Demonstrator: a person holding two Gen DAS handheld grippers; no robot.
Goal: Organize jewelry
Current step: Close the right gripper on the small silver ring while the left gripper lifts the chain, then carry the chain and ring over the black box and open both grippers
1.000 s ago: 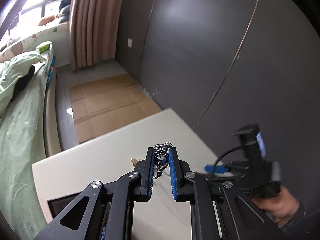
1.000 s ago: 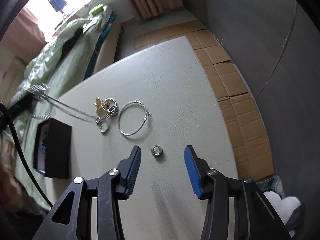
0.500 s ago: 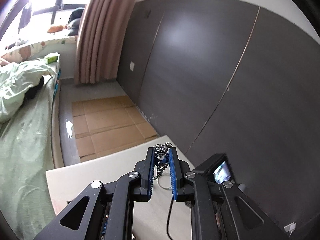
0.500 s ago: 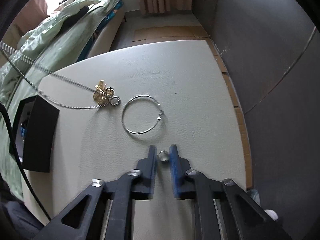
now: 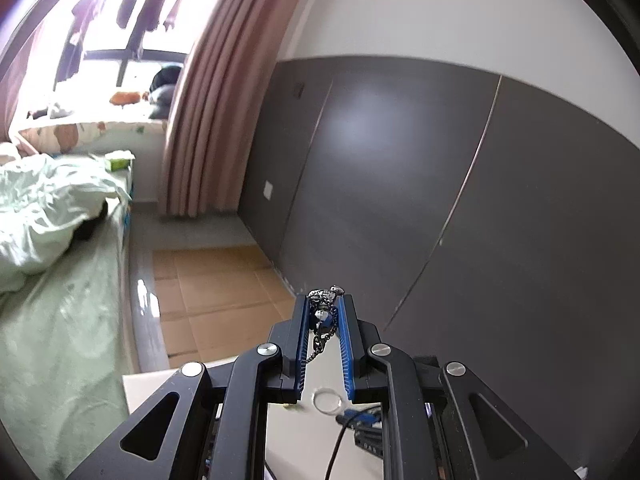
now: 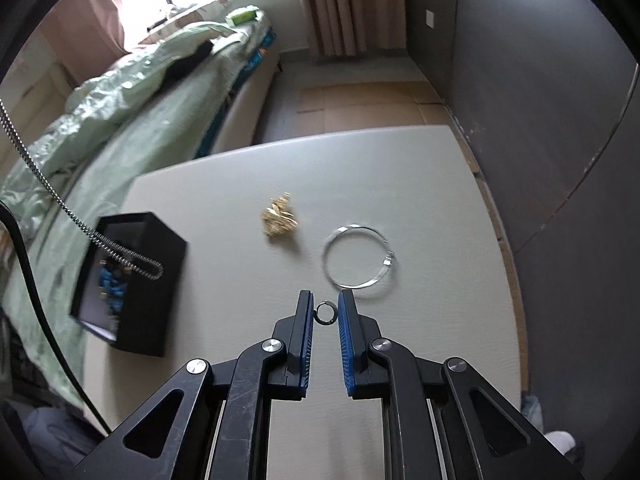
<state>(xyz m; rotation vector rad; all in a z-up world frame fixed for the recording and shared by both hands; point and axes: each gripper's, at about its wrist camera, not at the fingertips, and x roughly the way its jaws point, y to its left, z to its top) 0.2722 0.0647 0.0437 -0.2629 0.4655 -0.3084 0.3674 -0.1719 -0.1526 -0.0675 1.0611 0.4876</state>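
Right claw pinching ring, bangle beyond

Both grippers were alike: the left gripper and the right gripper had matte black linkage arms with triangular cut-outs, round silver screws at the pivots, and ribbed blue pads lining the black fingers.
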